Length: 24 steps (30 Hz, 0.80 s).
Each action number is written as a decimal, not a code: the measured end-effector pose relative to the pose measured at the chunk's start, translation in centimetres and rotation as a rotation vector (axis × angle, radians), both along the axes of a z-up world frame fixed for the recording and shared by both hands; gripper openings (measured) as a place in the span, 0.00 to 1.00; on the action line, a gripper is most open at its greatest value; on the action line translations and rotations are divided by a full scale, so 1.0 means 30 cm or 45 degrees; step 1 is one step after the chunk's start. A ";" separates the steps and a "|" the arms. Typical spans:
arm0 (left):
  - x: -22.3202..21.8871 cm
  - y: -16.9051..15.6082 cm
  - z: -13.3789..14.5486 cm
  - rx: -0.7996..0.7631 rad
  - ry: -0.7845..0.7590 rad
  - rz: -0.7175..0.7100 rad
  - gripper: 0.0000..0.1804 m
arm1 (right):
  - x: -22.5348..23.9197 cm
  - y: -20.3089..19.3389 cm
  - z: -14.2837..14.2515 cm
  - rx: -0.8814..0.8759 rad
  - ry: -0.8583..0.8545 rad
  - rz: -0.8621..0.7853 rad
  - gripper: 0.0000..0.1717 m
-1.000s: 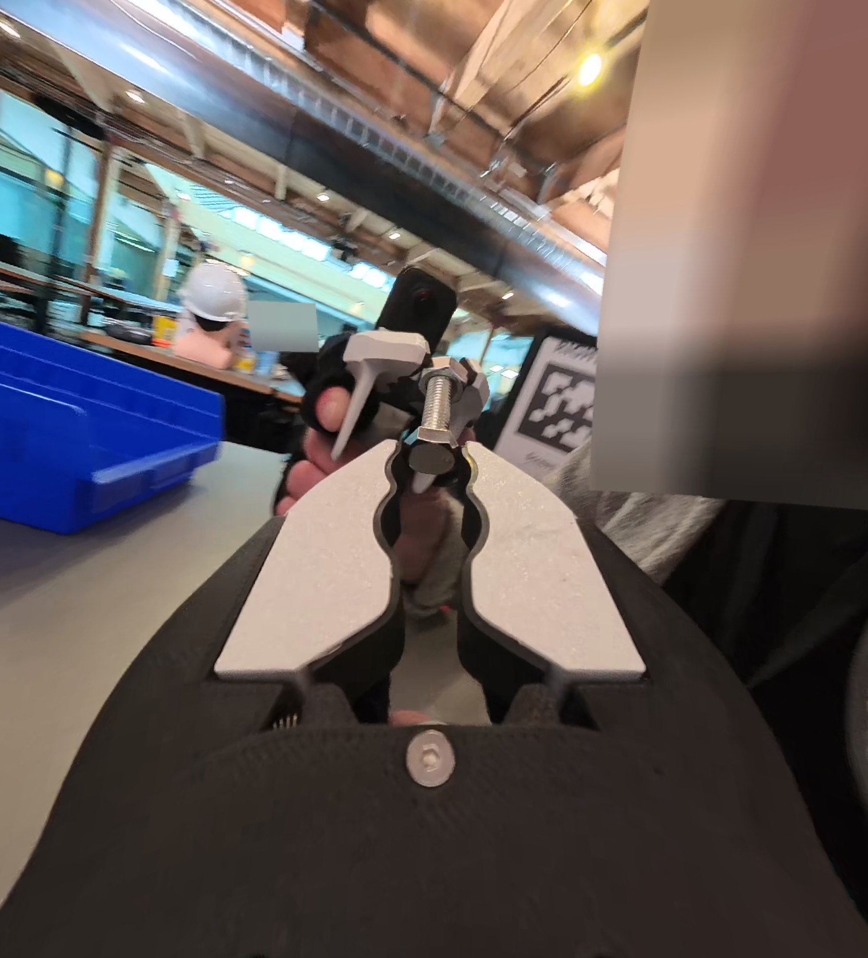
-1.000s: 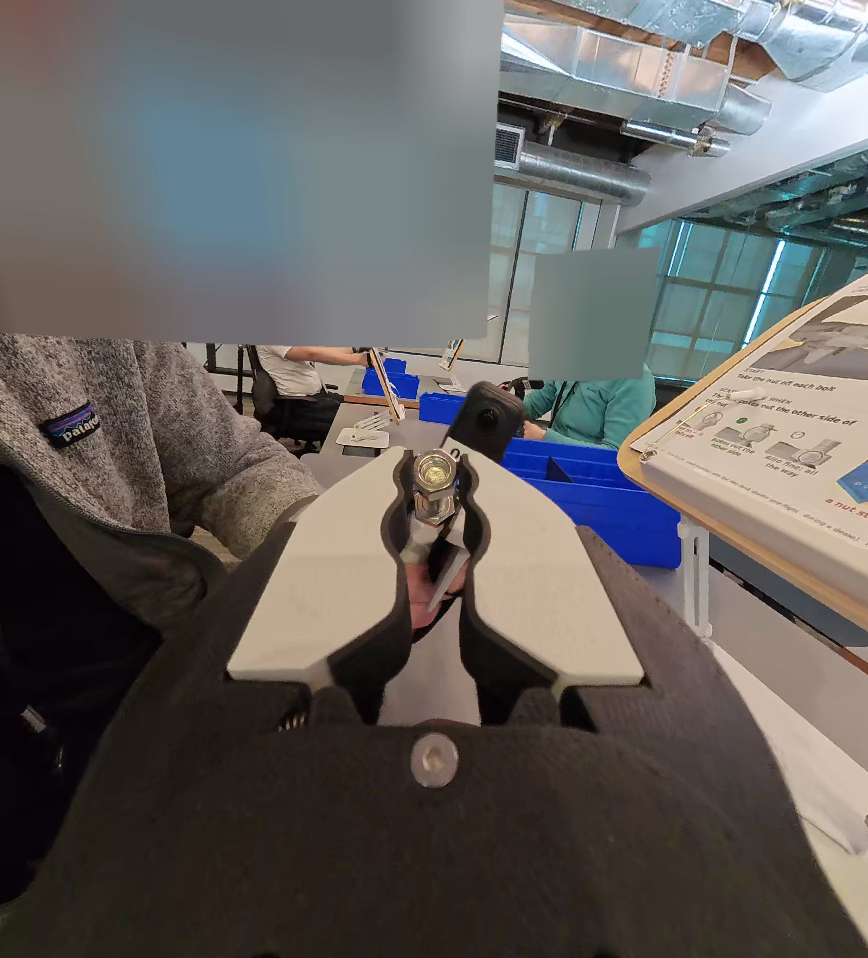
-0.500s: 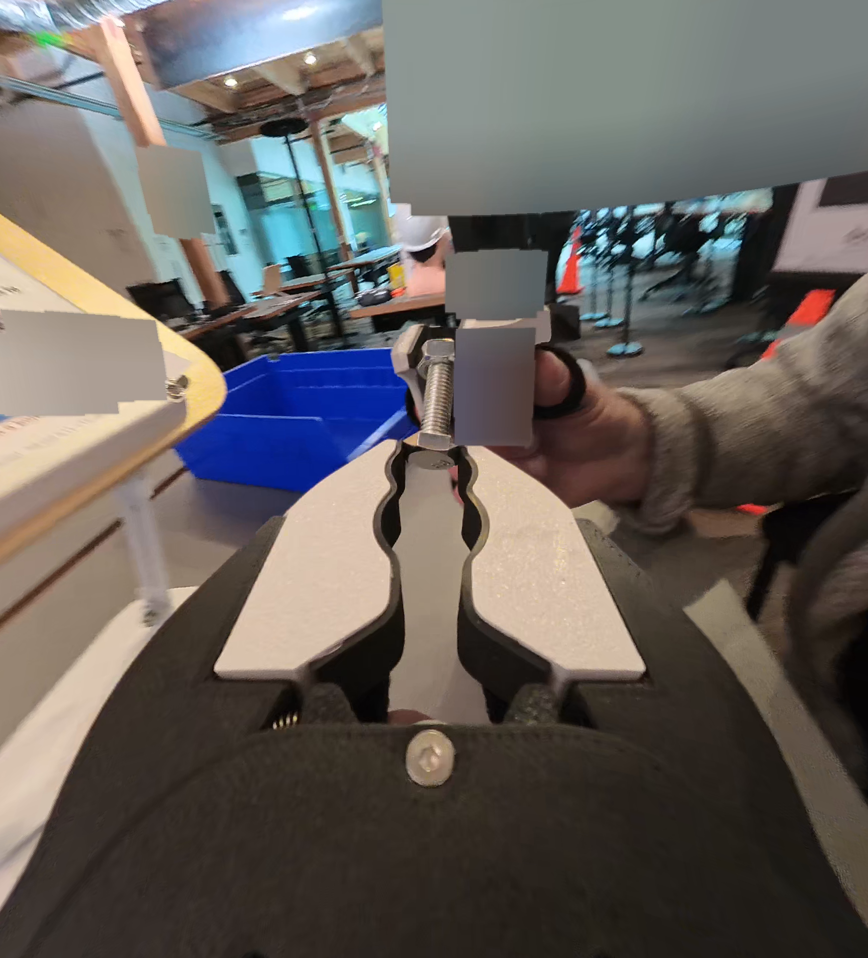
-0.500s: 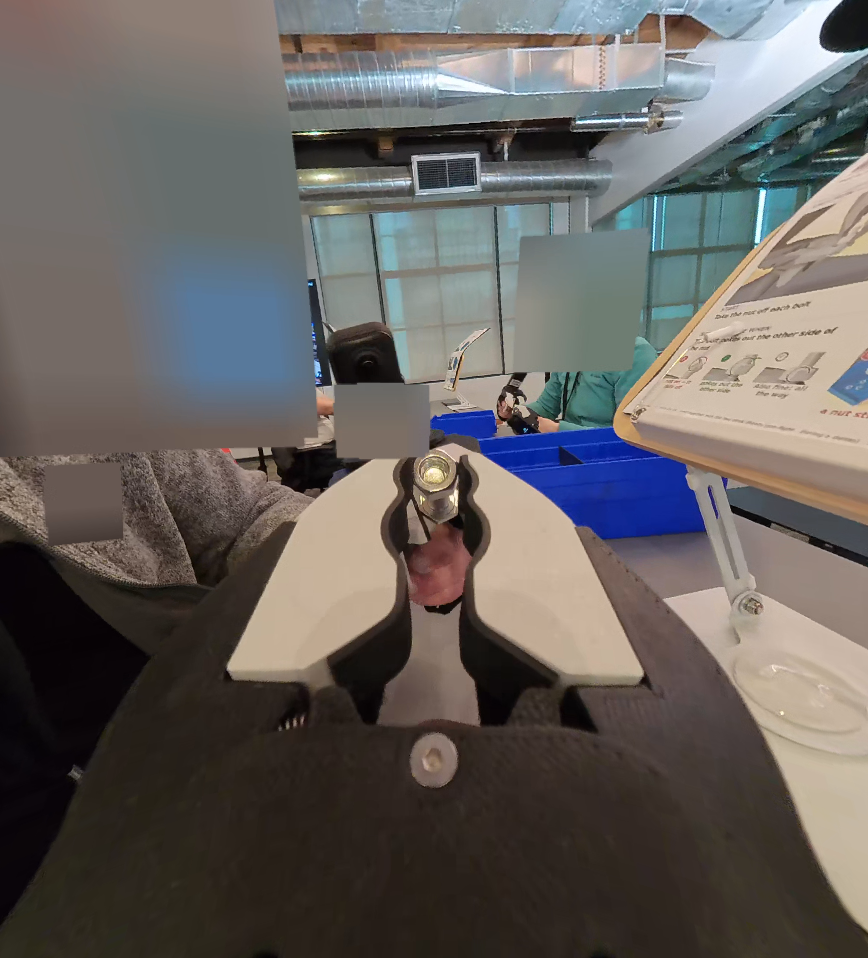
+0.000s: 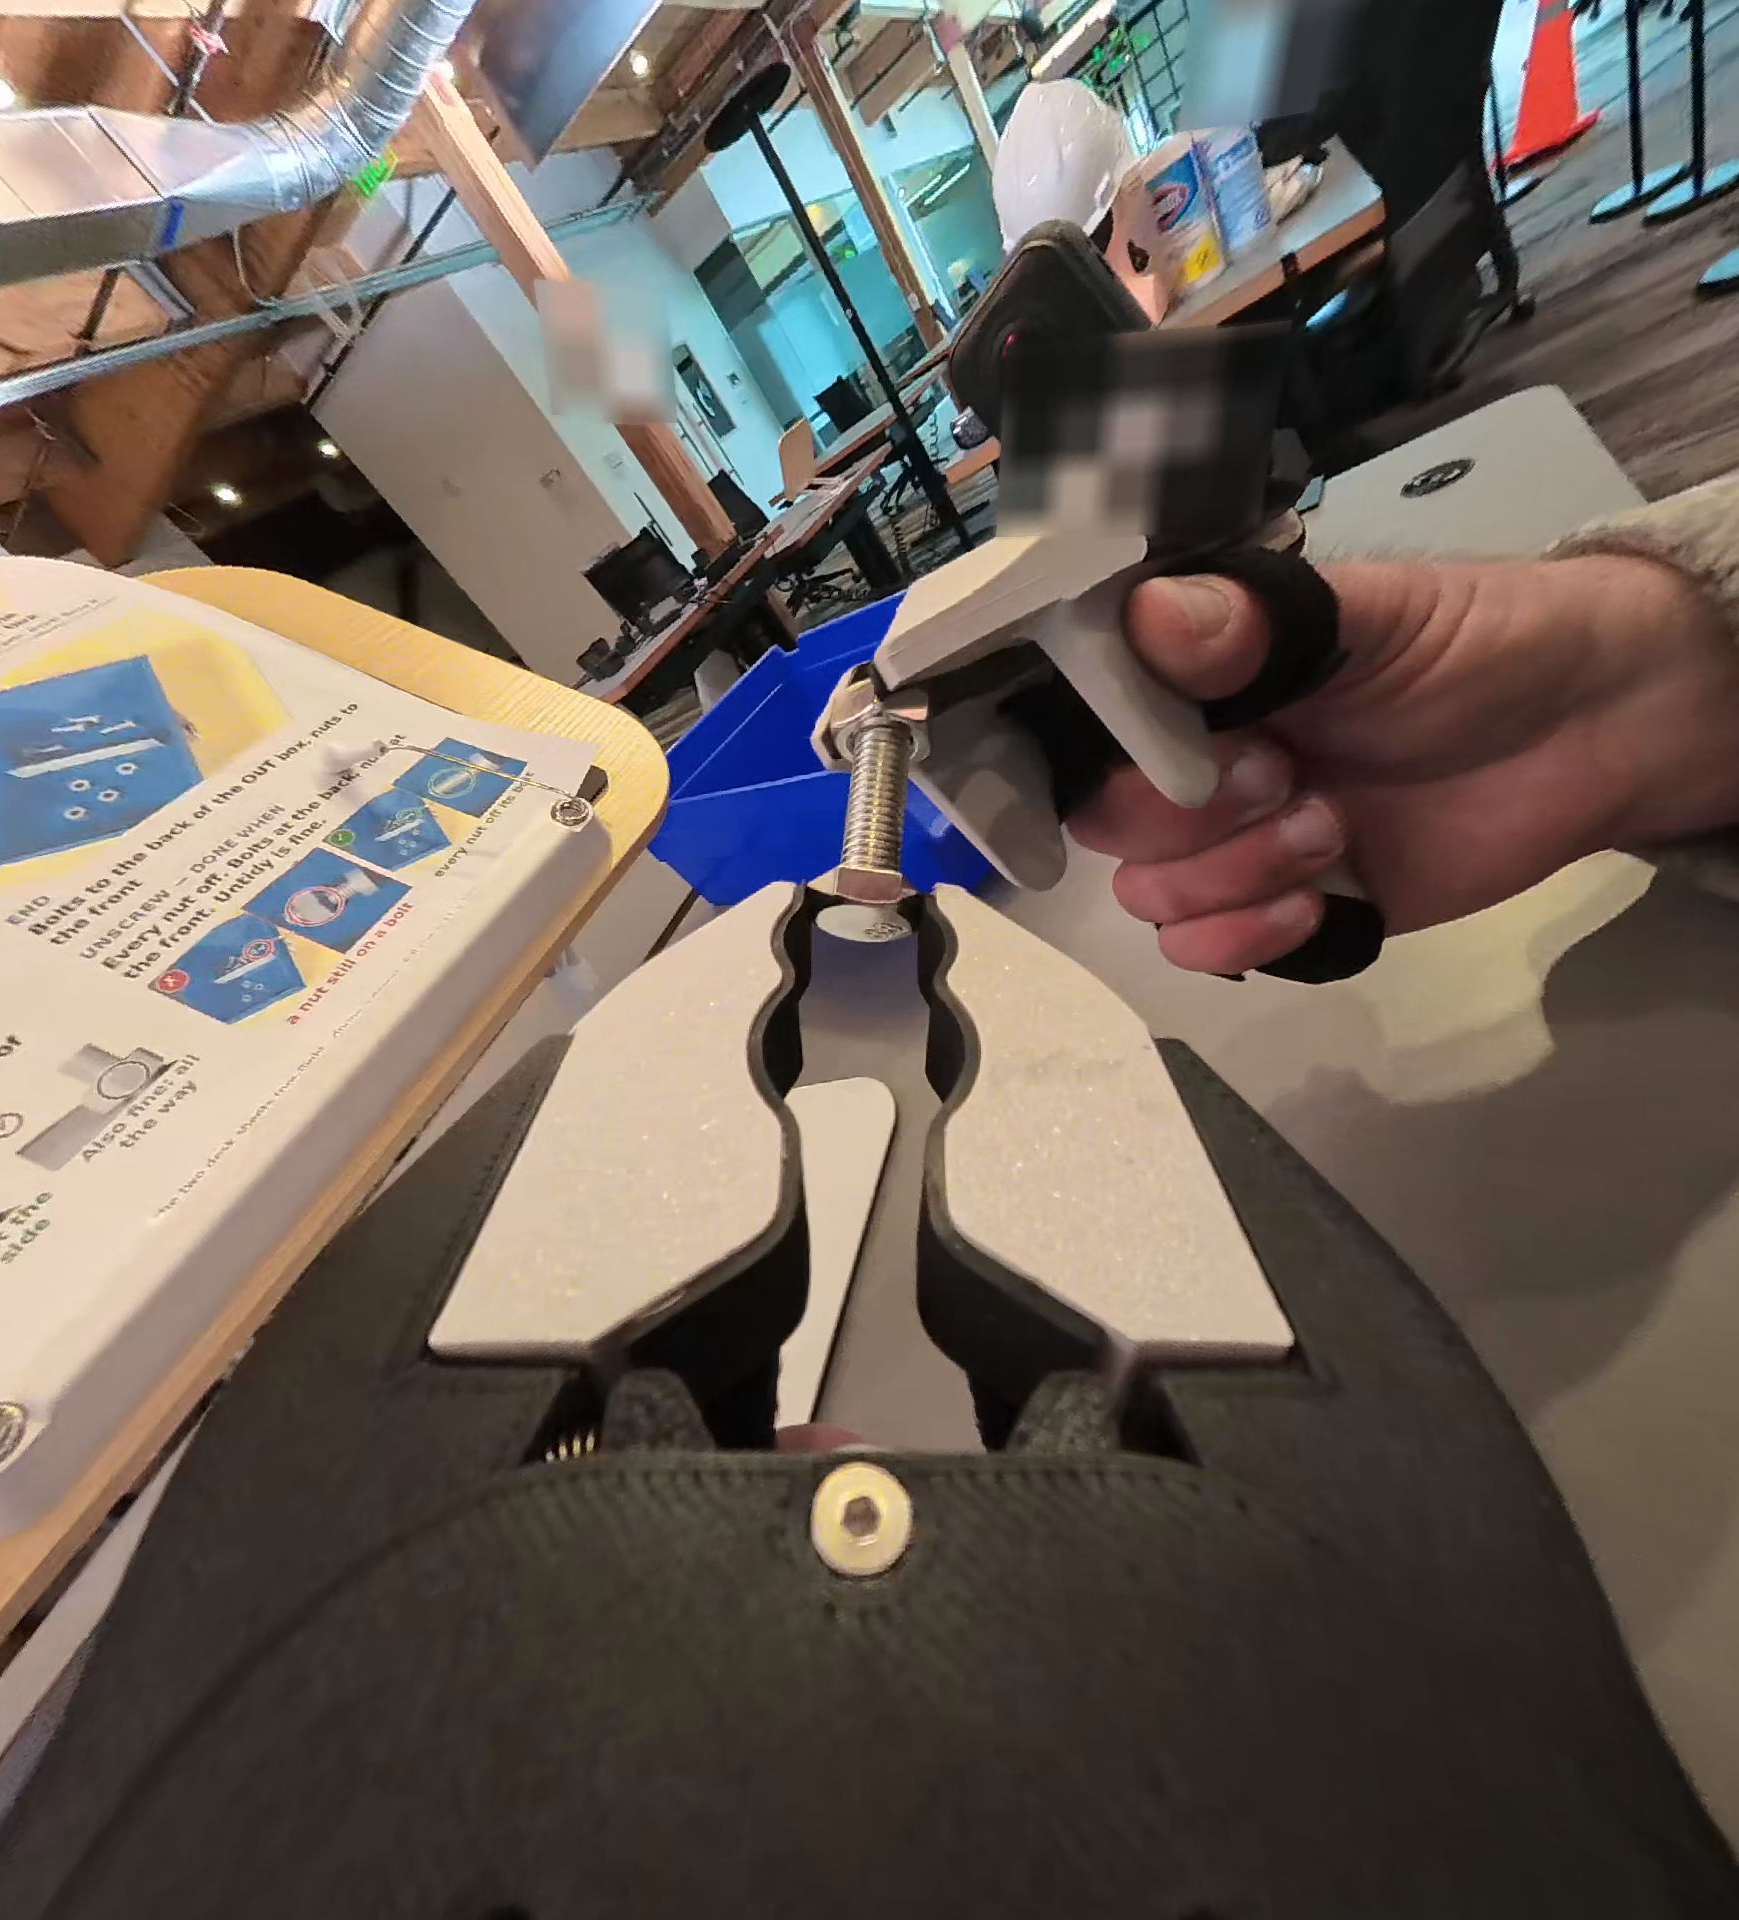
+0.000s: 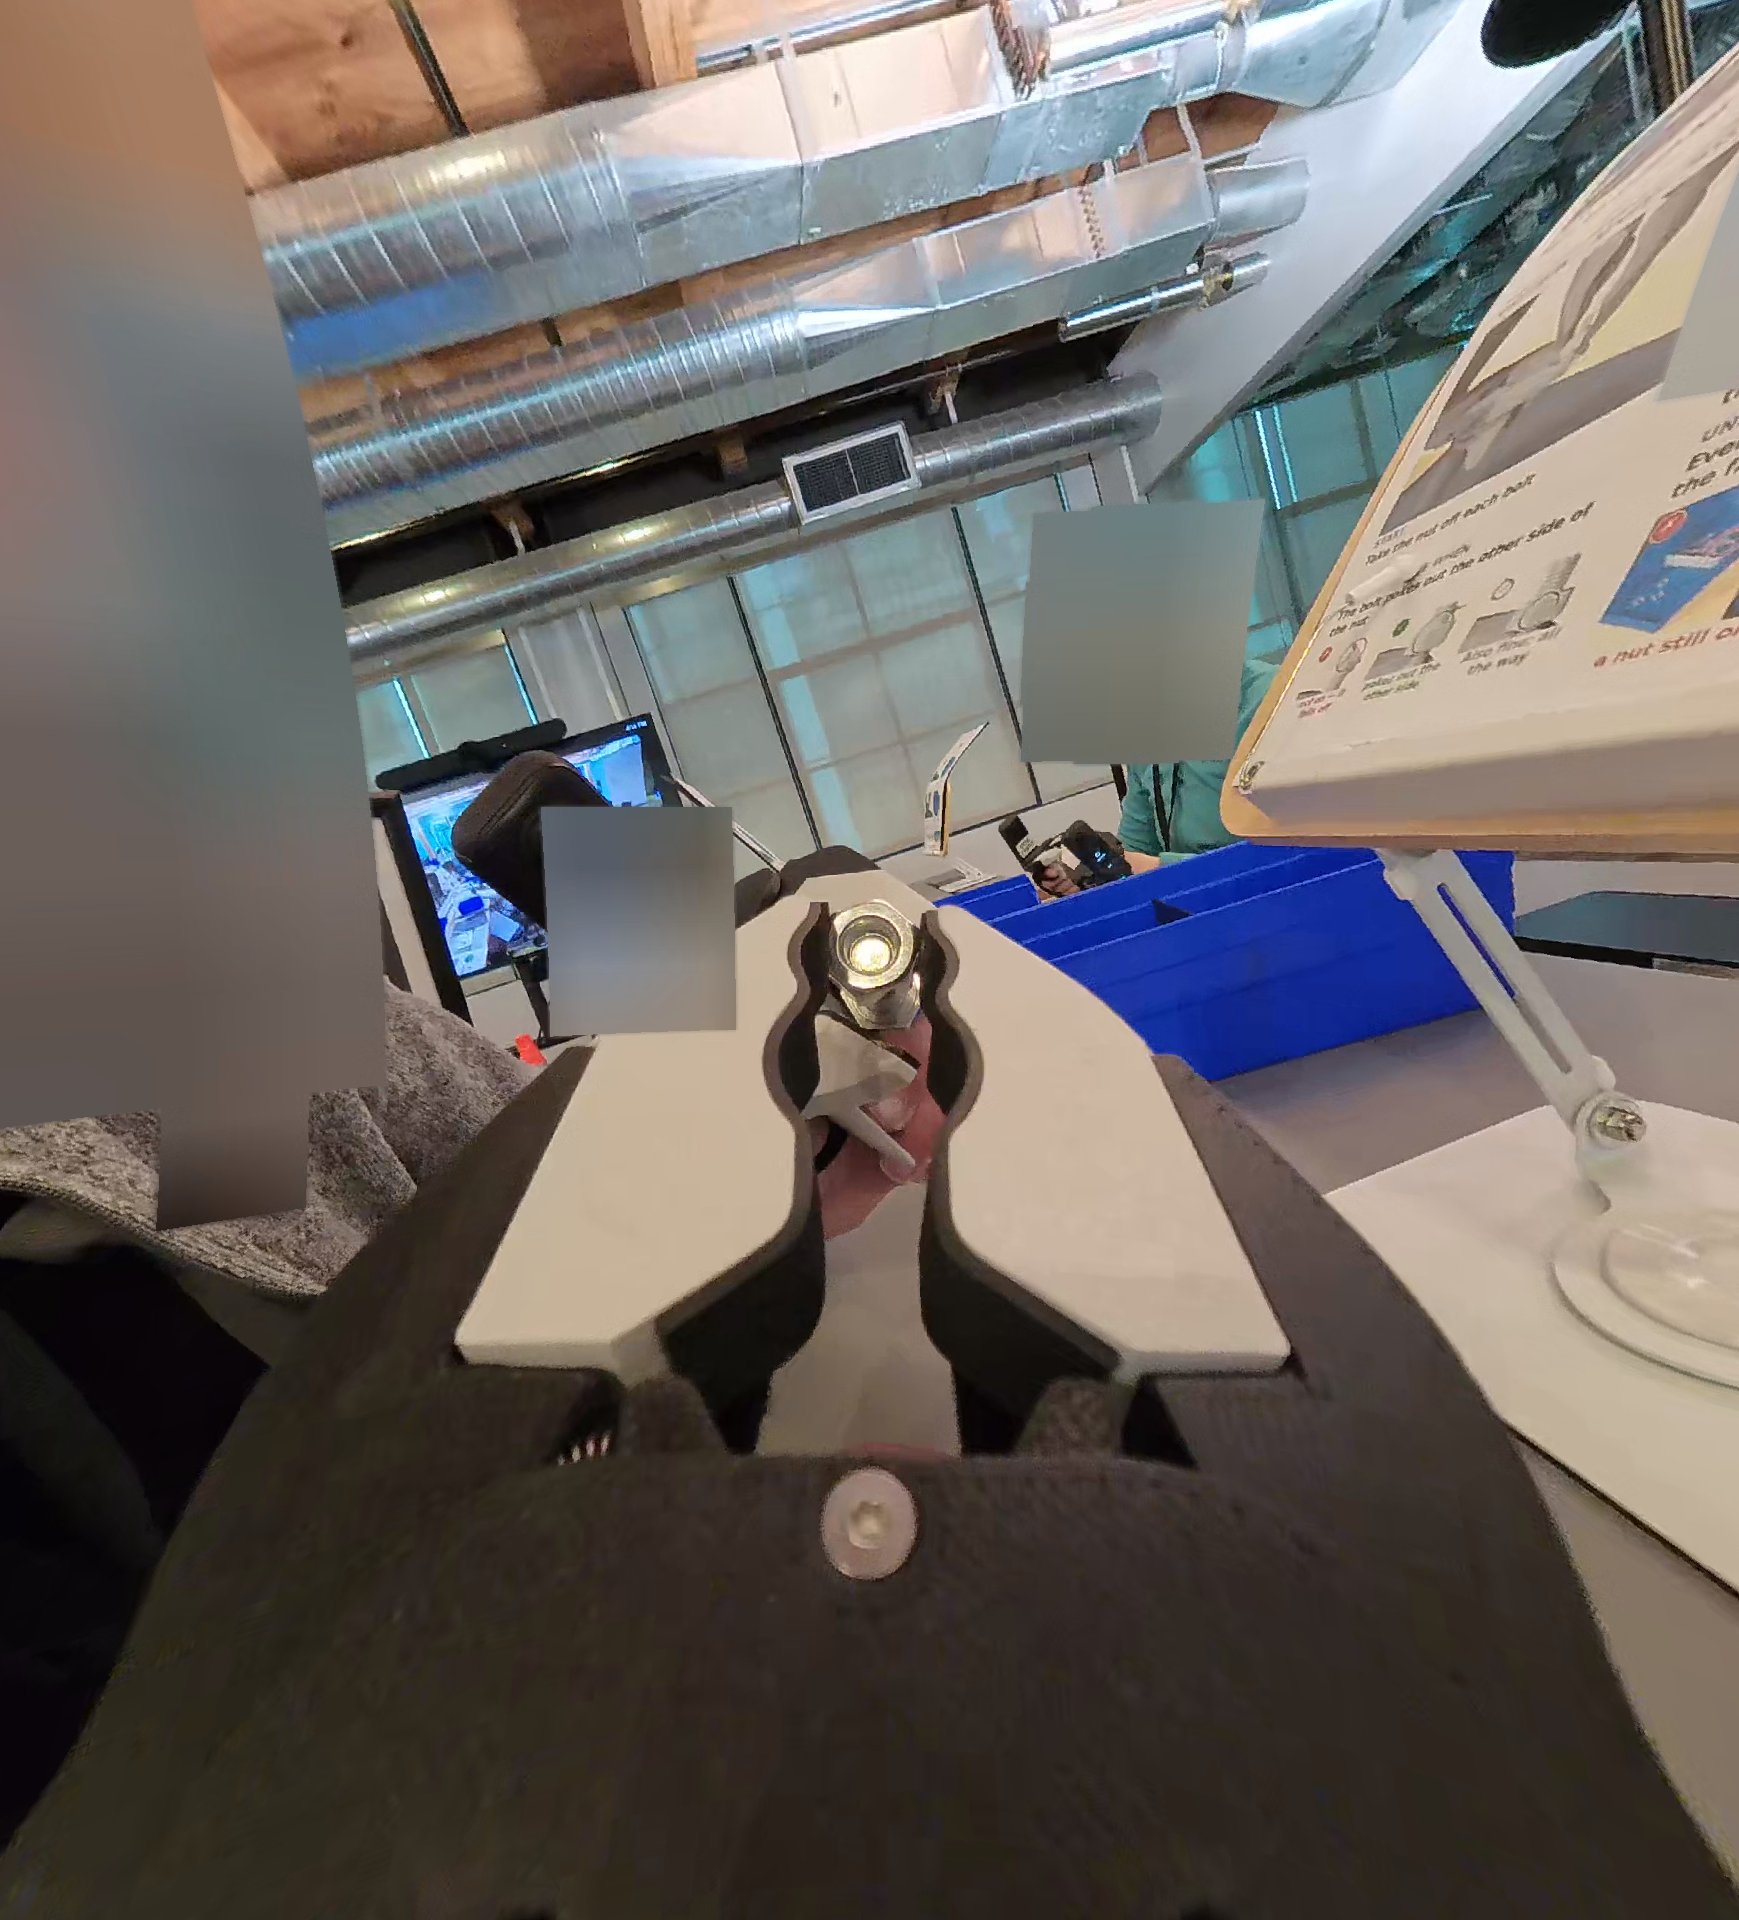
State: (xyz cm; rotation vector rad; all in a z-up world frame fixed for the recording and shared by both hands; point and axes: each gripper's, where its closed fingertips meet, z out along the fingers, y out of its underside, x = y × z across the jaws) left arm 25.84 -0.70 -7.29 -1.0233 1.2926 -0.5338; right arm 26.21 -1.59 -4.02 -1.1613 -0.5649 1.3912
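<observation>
Between my two grippers, held up above the grey table (image 5: pixel 1467 1195), runs one steel bolt (image 5: pixel 870 795) with a nut (image 6: pixel 870 951) threaded on it. My left gripper (image 5: pixel 863 920) is clamped on the bolt's hex head, both fingertips pressing its sides right at their tips, with the threaded shank rising away from them. At the far end of the shank, my right gripper (image 6: pixel 870 956) is closed on the nut; its own view looks straight down the bolt's end, ringed by the nut, with a dark pad against each side. From the left view, the right gripper's pale fingers (image 5: pixel 990 623) meet the shank's top, and the hand (image 5: pixel 1416 748) working that gripper, in a grey sleeve, sits to the right of the bolt.

Beyond the bolt stands a blue bin (image 5: pixel 771 769) on the table; the right view shows a blue bin (image 6: pixel 1260 966) with dividers. At my left, an instruction board (image 5: pixel 221 831) with printed sheets leans on a white stand (image 6: pixel 1499 1008) whose round base (image 6: pixel 1696 1299) rests on a white mat. A monitor (image 6: pixel 491 831) is lit in the background, and a person in a teal top (image 6: pixel 1187 810) sits at a farther table.
</observation>
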 end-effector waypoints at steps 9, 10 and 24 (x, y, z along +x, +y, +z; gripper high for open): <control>-0.002 0.006 -0.002 0.053 0.013 0.036 0.11 | 0.003 0.015 -0.004 -0.066 0.064 0.020 0.09; -0.009 0.007 -0.005 0.089 0.033 0.058 0.11 | 0.004 0.018 -0.005 -0.081 0.074 0.023 0.09; -0.037 0.048 -0.009 0.933 0.356 0.314 0.10 | 0.018 0.059 -0.068 -0.446 0.339 0.113 0.09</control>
